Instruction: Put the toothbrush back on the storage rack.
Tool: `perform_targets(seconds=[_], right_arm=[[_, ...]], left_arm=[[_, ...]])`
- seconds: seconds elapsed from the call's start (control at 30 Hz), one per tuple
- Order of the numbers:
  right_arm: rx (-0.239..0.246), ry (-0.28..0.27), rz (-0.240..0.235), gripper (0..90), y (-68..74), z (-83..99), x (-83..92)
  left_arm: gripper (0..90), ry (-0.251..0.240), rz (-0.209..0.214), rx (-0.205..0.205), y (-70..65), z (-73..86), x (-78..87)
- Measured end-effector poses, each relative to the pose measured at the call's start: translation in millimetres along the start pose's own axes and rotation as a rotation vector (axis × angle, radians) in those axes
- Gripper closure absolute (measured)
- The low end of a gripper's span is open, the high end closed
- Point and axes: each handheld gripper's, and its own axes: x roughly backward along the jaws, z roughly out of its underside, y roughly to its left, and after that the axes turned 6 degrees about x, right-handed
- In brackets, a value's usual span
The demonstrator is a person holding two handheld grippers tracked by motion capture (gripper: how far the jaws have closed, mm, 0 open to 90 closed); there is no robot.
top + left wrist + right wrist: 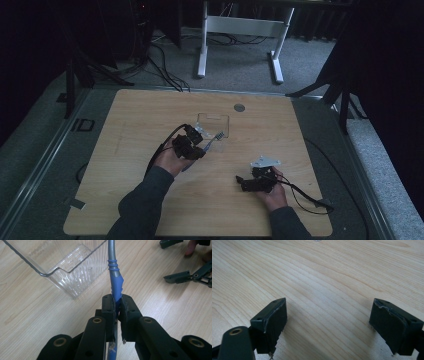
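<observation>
My left gripper is shut on the blue part of a blue and grey toothbrush. The brush points up and away, towards a clear plastic container that stands on the wooden table; its bristle end lies close to the container's near right corner. My right gripper rests low over the table at the front right, open, with bare wood between its jaws. The left gripper view also catches that gripper at the upper right.
A small grey disc is set in the table behind the container. Beyond the far edge stand a white desk frame and loose cables on the carpet. Black stand legs flank the table.
</observation>
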Motion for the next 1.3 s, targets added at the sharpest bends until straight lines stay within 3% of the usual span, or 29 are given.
perform_targets(seconds=[1.3], right_arm=[[0.0,0.0,0.0,14.1,0.0,0.0,0.0]], left_arm=[[82.6,-0.123,-0.011,0.01,-1.8,-1.9,8.8]])
